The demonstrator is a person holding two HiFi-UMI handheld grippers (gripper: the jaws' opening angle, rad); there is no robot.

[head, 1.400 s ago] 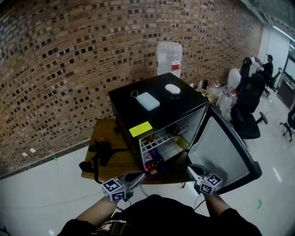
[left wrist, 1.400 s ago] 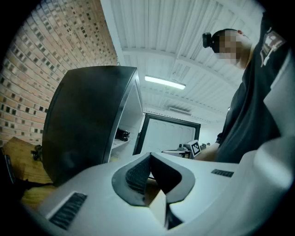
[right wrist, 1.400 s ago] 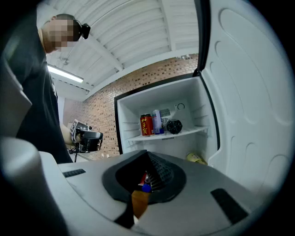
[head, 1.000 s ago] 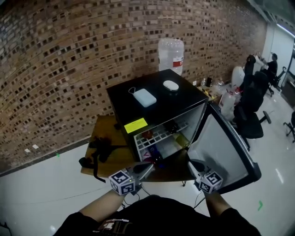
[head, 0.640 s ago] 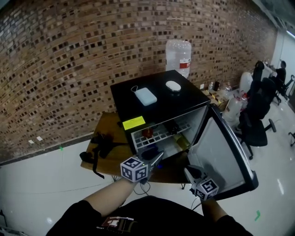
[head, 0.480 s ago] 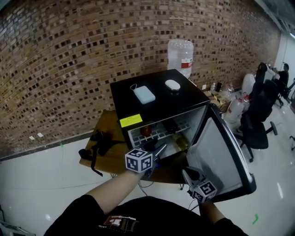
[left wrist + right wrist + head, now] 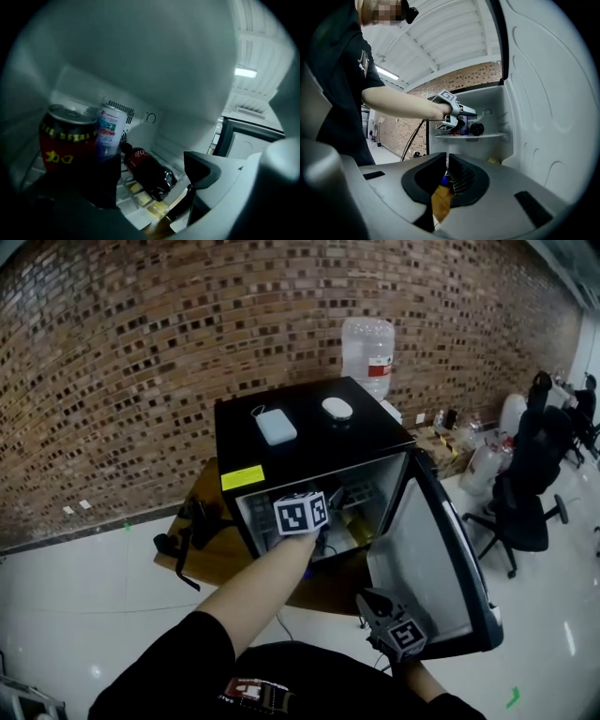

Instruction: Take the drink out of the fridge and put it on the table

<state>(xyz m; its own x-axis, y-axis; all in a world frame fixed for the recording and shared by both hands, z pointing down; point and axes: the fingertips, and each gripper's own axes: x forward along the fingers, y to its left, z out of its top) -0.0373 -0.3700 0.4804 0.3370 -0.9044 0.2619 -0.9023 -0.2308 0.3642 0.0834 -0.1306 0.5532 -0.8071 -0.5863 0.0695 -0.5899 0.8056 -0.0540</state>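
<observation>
Where the left gripper (image 7: 322, 521) reached: inside the black fridge (image 7: 309, 442), above its wire shelf (image 7: 133, 197).
Left gripper jaws: were opening and wide apart; the pads touched nothing, with the cola bottle ahead between them.
Cola bottle (image 7: 147, 171): lay on its side mid-shelf, cap toward the back wall.
Red can (image 7: 65, 140): stood upright at the shelf's left front edge, with a white-and-blue can (image 7: 110, 129) just behind it.
Right gripper (image 7: 444, 165): was held low beside the open door (image 7: 427, 559), jaws almost together and empty.

Wire shelf (image 7: 123, 173) bears red can (image 7: 65, 140), white can (image 7: 108, 133) and lying cola bottle (image 7: 147, 172).
</observation>
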